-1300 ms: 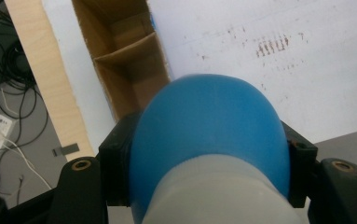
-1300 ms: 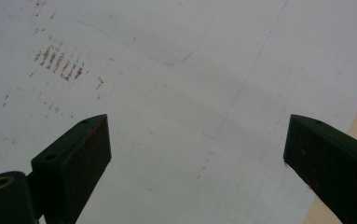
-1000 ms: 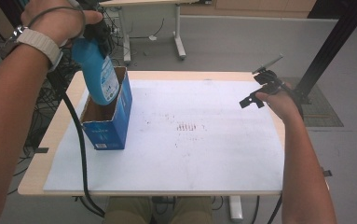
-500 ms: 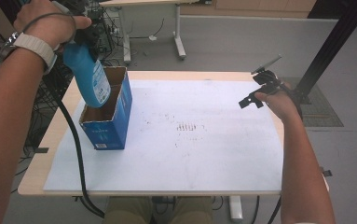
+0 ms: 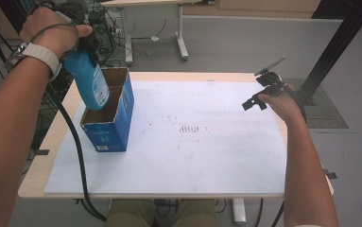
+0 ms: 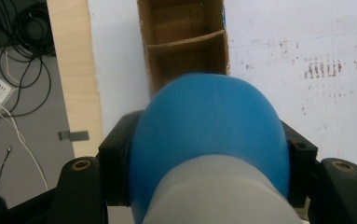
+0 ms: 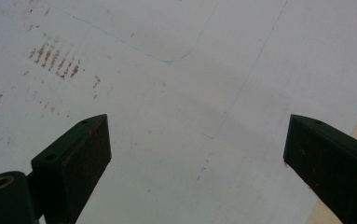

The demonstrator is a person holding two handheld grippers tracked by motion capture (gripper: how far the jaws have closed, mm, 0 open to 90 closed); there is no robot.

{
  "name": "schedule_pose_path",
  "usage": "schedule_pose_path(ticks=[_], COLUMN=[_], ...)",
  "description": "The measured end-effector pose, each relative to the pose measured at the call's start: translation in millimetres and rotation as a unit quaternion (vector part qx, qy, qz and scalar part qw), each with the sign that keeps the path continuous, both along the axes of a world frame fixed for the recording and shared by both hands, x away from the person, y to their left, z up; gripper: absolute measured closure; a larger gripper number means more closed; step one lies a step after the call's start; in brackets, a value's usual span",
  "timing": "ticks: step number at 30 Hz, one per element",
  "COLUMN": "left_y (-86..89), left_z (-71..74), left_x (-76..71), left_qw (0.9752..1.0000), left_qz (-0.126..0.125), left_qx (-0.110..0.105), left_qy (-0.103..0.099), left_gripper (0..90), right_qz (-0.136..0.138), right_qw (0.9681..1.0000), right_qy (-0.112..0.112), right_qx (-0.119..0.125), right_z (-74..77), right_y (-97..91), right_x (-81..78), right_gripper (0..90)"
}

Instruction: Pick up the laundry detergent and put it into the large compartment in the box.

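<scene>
Bottle: a blue plastic bottle (image 5: 90, 80) with a pale label, held tilted in the air, its base hanging over the open top of the box just below the left gripper. In the left gripper view the bottle's (image 6: 209, 140) rounded blue body swells up between the two black jaws, a grey-white part nearest the camera.
Left gripper: the left gripper (image 5: 77, 40) is clamped on the bottle's upper end, one jaw pressed to each side of it.
Box: a blue cardboard box (image 5: 110, 120), open at the top, brown inside, with a cardboard divider (image 6: 185, 39) across it. It stands directly beneath the held bottle.
Left hand: the left hand (image 5: 51, 30) is raised high above the table's far left corner, fist wrapped round the gripper, a pale watch strap (image 5: 39, 54) on the wrist.
Cable: a thick black cable (image 5: 74, 142) hangs from the left gripper past the box and off the near edge.
Table: a wooden table (image 5: 44, 156) covered by a white sheet (image 5: 207, 156) with faint reddish marks (image 5: 188, 128).
Right gripper: the right gripper (image 5: 263, 92) hovers well away at the table's far right edge, jaws spread wide with nothing between them.
Right hand: the right hand (image 5: 285, 104) grips it from behind, forearm reaching forward along the right edge.
</scene>
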State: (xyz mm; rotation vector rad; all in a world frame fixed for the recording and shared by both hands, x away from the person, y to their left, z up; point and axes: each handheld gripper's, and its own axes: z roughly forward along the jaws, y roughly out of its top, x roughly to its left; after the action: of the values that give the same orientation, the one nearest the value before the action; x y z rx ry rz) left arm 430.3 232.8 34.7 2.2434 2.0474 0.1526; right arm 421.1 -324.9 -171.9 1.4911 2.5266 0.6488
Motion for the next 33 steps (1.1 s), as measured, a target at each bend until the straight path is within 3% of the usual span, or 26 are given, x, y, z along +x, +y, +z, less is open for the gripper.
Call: schedule_pose_path(ticks=[16, 33], left_y=[4.4, -1.0], left_z=[-26.9, -57.4], left_x=[4.7, 12.5], left_qw=[1.0, 1.0], left_qz=[0.005, 0.0], left_qx=[-0.007, 0.0], left_qy=[0.001, 0.008], left_gripper=[37.5, 37.5], right_qz=[0.002, 0.003], right_qw=[1.0, 1.0], right_qy=[0.002, 0.004], right_qx=[0.001, 0.001], right_z=[-3.8, -7.4], right_y=[3.3, 2.7], right_x=[3.8, 3.7], right_gripper=[7.1, 7.1])
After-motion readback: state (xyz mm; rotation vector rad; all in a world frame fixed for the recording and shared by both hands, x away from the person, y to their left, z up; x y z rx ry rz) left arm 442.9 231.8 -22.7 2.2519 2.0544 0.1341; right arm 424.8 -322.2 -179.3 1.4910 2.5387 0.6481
